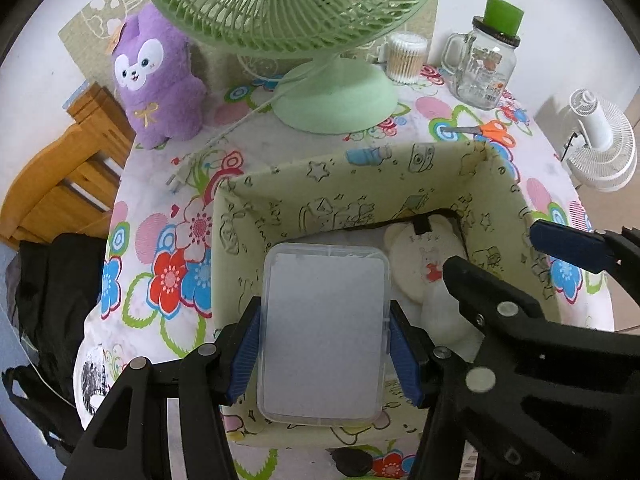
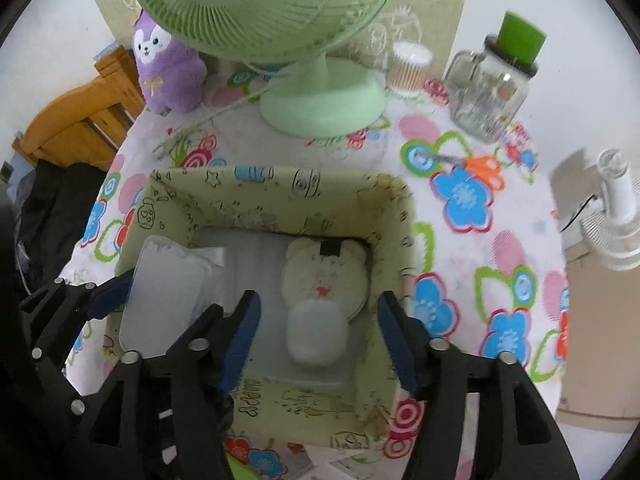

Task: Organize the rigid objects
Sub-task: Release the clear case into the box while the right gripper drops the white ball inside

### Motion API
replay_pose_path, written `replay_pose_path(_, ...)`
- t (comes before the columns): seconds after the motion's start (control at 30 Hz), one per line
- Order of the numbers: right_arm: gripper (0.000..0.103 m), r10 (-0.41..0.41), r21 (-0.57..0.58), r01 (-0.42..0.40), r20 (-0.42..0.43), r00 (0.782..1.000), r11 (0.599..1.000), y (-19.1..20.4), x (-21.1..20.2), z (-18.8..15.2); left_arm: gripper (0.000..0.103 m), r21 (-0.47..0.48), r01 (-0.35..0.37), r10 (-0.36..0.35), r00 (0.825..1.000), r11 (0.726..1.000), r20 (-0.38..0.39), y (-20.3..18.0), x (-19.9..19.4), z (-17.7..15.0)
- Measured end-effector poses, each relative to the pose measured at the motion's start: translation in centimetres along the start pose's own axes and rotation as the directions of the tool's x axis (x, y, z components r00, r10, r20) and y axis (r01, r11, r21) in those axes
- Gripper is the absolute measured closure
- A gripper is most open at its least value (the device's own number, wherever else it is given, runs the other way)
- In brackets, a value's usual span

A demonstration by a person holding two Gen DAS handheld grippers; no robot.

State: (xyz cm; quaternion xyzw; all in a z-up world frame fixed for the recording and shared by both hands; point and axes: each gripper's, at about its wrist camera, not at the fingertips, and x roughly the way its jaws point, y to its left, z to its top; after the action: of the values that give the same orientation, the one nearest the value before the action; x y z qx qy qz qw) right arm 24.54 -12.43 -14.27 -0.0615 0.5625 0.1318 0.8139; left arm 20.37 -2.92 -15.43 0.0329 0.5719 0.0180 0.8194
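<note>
Blue pads of my left gripper (image 1: 325,354) are clamped on the two long sides of the clear plastic case (image 1: 325,334), which I hold over the near-left part of the fabric storage box (image 1: 276,184); it is not set down, as far as I can judge. My right gripper (image 2: 320,344) stands with its jaws apart and nothing pressed between them. Just below it, inside the box, a small white rounded case (image 2: 317,334) lies on the floor of the box, touching a cream round pouch with a bear print (image 2: 320,276).

I judge that the white case is already placed and the step in hand is to put the clear case beside it. The next move calls for lowering the left gripper straight down until the case rests on the bottom, near the left wall, then opening the jaws. The right gripper should go up first, because the two are close to each other.

Outside the box, on the flowered tabletop (image 2: 460,248), orange scissors (image 2: 476,168) and a glass jar with a green lid (image 2: 492,92) remain, behind them a green fan (image 2: 320,96).
</note>
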Motion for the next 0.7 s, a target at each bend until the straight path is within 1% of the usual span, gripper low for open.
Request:
replay_pose_path(0.23, 0.033, -0.020, 0.065, 0.018, 0.025, 0.999, 0.998, -1.5, -0.9, 0.3, 0.043, 0.039, 0.015, -0.015, 1.000, 0.999, 0.021, -1.0, 0.1, 1.3)
replay_pose_path(0.33, 0.026, -0.042, 0.087, 0.041, 0.018, 0.999, 0.995, -2.2, -0.6, 0.3, 0.043, 0.055, -0.001, 0.000, 1.000, 0.999, 0.027, -1.4, 0.8, 1.7)
replay_pose_path(0.4, 0.025, -0.047, 0.092, 0.046, 0.013, 0.999, 0.995, -2.6, -0.3, 0.2, 0.043, 0.043, 0.025, -0.026, 1.000, 0.999, 0.008, -1.5, 1.5, 1.8)
replay_pose_path(0.7, 0.025, -0.055, 0.119, 0.057, -0.020, 0.998, 0.991, -3.7, 1.2, -0.2, 0.042, 0.044, 0.057, -0.055, 0.998, 0.997, -0.039, -2.3, 3.7, 2.0)
